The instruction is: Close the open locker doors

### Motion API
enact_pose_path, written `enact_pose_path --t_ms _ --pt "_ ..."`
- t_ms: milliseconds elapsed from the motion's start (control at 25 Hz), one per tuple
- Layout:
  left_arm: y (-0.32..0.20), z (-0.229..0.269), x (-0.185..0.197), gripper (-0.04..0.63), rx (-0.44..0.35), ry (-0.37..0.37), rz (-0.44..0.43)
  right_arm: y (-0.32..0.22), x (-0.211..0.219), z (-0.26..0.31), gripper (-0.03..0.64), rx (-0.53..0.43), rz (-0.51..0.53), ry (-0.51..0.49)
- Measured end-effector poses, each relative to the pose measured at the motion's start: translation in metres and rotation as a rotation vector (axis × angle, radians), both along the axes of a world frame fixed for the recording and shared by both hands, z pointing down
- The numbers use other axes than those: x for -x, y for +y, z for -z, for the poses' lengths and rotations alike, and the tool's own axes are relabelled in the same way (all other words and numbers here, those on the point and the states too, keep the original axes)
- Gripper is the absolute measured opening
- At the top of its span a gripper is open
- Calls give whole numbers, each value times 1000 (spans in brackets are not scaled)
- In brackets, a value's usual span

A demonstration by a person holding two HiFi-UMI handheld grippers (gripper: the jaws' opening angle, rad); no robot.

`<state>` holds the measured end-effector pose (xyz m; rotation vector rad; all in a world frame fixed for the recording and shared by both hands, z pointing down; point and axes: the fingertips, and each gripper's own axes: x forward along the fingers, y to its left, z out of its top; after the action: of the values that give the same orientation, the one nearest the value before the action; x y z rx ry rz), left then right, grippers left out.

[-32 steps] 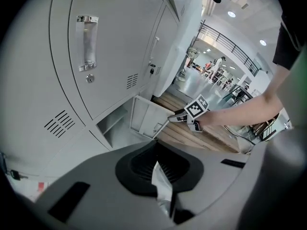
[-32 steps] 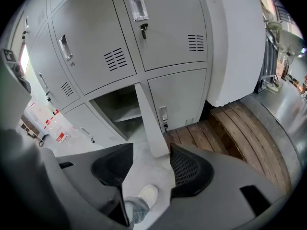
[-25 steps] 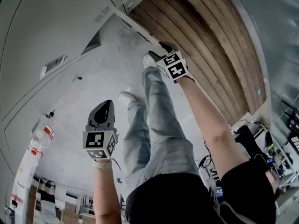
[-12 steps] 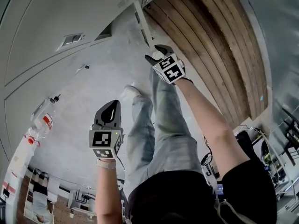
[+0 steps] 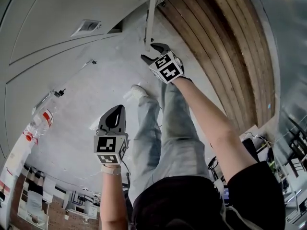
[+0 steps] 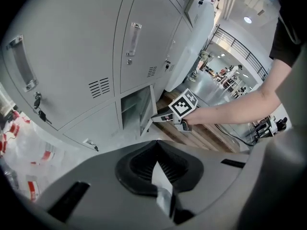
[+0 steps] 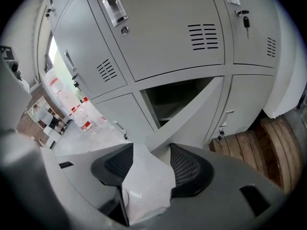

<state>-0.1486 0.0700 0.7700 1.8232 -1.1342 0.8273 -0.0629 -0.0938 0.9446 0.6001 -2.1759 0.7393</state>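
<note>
A low grey locker door point(image 7: 192, 109) hangs open in front of its dark compartment point(image 7: 177, 97). My right gripper point(image 7: 151, 150) has the door's free edge between its pads, and both pads touch it. The head view shows that gripper point(image 5: 149, 51) at the lower end of the door point(image 5: 149, 20), which stands edge-on. In the left gripper view the right gripper point(image 6: 156, 118) meets the door point(image 6: 145, 111) beside the open compartment point(image 6: 130, 107). My left gripper point(image 5: 115, 110) hangs lower over the concrete floor, its jaws shut point(image 6: 156, 145) on nothing.
Closed grey lockers point(image 7: 158, 28) fill the wall around the open one. A wooden pallet point(image 5: 216, 42) lies to the right of the lockers. Plastic bottles point(image 5: 43, 123) lie on the floor at the left. The person's legs and shoe point(image 5: 139, 91) are between the grippers.
The right gripper has moved up to the open door and now has its edge between the jaws. The door has swung to edge-on in the head view. The left gripper has barely moved.
</note>
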Motion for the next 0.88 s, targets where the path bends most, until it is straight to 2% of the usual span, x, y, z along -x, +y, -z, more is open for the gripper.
enact_pose_path --t_ms 360,600,880 --pt "12 -3 20 18 15 -16 30 -16 64 6 254 -39 71 -54" --pt "21 -5 29 18 30 -27 37 -39 103 12 267 -54 62 -105" --pt "28 -8 37 18 42 -36 50 -56 132 12 289 -101 128 -97"
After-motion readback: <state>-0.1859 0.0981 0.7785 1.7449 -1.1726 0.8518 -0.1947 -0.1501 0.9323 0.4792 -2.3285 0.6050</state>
